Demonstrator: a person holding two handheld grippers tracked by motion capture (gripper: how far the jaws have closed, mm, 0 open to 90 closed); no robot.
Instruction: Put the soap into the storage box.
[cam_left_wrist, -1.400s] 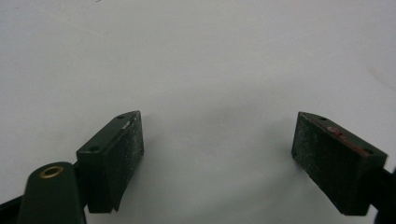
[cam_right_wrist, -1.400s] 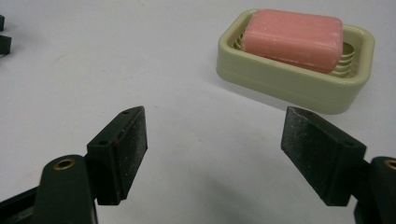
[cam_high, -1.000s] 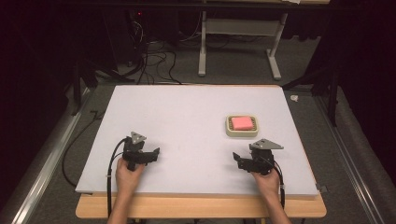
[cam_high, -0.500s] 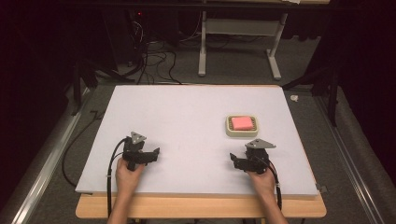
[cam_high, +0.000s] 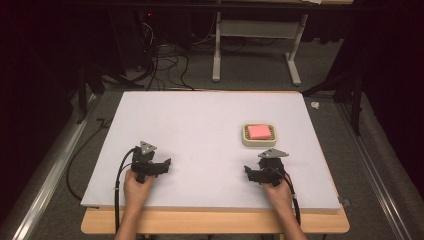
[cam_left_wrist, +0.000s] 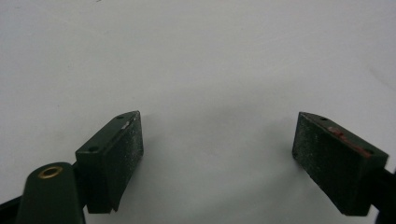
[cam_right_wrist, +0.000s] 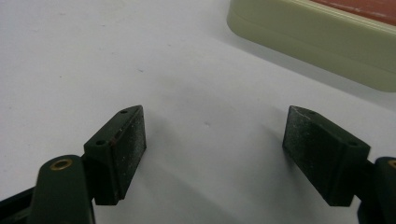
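Holding 2 grippers low over the white board (cam_high: 200, 130), 1 in each hand, I've got both near the edge closest to me. My left gripper (cam_high: 162, 166) sits at the left side of the board, jaws spread wide with nothing but bare white surface between them; in the left gripper view (cam_left_wrist: 217, 144) the 2 black pads stand well apart and grip nothing. My left hand (cam_high: 137, 185) wraps the body from behind, and the cable loops off toward the board's near edge.

My right gripper (cam_high: 250, 173) is over on the right side, jaws pointing left across the board. Its jaws have just been opening, and in the right gripper view (cam_right_wrist: 215, 135) they gape wide over bare board, nothing between the pads. My right hand (cam_high: 276, 190) holds it from the near side.

The thing I'm closest to is the small cream tray (cam_high: 246, 134) with the pink block (cam_high: 259, 131) lying in it. It sits on the right half of the board, just beyond my right gripper and apart from it, not touched. In the right gripper view the tray's pale wall (cam_right_wrist: 308, 37) runs across the top right corner, with a strip of the block (cam_right_wrist: 359, 5) showing red above it, well ahead of the pads.
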